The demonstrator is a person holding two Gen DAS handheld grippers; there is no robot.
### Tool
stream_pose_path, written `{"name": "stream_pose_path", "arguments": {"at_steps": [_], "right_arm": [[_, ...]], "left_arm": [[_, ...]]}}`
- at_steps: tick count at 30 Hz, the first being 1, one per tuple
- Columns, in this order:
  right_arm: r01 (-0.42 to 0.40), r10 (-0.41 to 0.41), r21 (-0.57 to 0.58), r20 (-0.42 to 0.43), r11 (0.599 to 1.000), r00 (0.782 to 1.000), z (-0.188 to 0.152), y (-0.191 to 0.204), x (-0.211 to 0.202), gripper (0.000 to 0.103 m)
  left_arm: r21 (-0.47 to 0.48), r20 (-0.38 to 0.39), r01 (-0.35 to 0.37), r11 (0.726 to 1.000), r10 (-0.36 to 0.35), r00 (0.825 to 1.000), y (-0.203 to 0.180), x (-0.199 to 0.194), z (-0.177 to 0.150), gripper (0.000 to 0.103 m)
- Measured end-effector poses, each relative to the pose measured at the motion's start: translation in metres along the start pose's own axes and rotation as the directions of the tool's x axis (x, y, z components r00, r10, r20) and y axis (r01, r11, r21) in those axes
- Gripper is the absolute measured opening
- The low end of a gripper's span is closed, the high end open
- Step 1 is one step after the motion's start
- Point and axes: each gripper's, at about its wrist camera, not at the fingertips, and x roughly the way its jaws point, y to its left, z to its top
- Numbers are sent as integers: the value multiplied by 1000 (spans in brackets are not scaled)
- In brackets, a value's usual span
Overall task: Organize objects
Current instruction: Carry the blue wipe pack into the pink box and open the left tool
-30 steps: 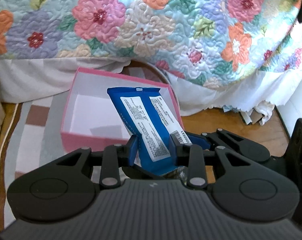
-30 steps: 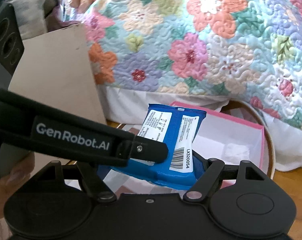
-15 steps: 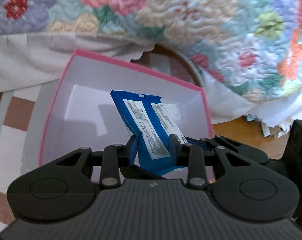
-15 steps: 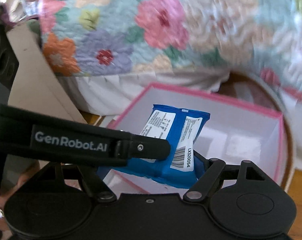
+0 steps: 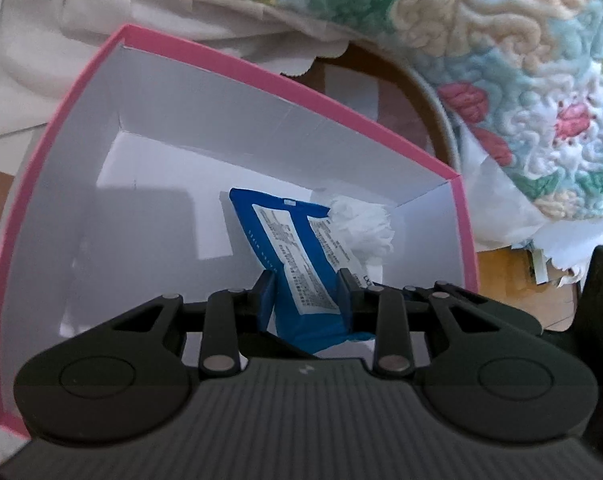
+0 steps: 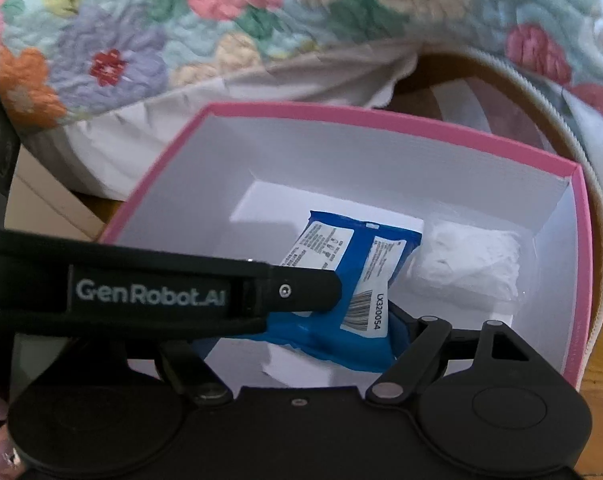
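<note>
- Since the blue packet [image 5: 297, 264] is pinched by the left gripper [image 5: 306, 294] and hangs over the open pink box [image 5: 237, 66], the whole next move comes down to one thing: the packet sits straight out in front of the left jaws, long axis running away from them toward the far wall of the box.
- Left gripper is clamped on the packet's near end, jaws close together with the wrapper squeezed between them.
- Right gripper [image 6: 329, 332] is spread wide around the same packet's lower end. The one finger I can see [image 6: 399, 330] sits beside the wrapper edge, the other is hidden behind the left gripper's arm, so I can't tell if it's actually pressing.
- Both hands are angled steeply down into the box. In the right wrist view the left gripper's arm comes in from the left edge across the frame.
- A crumpled white tissue [image 5: 363, 228] lies on the box floor by the right wall, just beside the packet's far end.
- My guess: the packet is about to be dropped, and it'll land next to or partly on that tissue.
- Floral quilt [image 6: 149, 32] hangs behind the box.
</note>
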Motion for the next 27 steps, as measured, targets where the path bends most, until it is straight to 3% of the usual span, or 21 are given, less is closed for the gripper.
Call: {"name": "stream_pose_path", "arguments": {"at_steps": [5, 10, 14, 18, 21, 25, 27], "right_arm": [[18, -18, 20, -27, 1000, 999, 1, -1, 13, 85], [29, -26, 52, -61, 998, 998, -5, -5, 10, 88], [-9, 12, 85, -36, 996, 999, -17, -7, -8, 89], [-5, 7, 54, -20, 999, 1000, -25, -1, -15, 87], [11, -9, 68, -29, 998, 1000, -28, -3, -16, 77], [50, -40, 113, -93, 992, 995, -26, -12, -2, 77], [36, -19, 144, -121, 989, 992, -23, -16, 5, 67]], "left_arm": [[55, 19, -62, 997, 61, 998, -4, 3, 2, 31], [107, 52, -118, 987, 113, 992, -8, -12, -7, 50], [100, 0, -156, 983, 157, 988, -9, -24, -15, 51], [56, 14, -156, 986, 156, 988, -4, -33, -19, 49], [56, 37, -160, 986, 158, 987, -5, -41, -22, 48], [94, 63, -200, 975, 195, 979, -11, -46, -23, 48], [92, 67, -202, 975, 197, 978, -10, -46, -22, 48]]}}
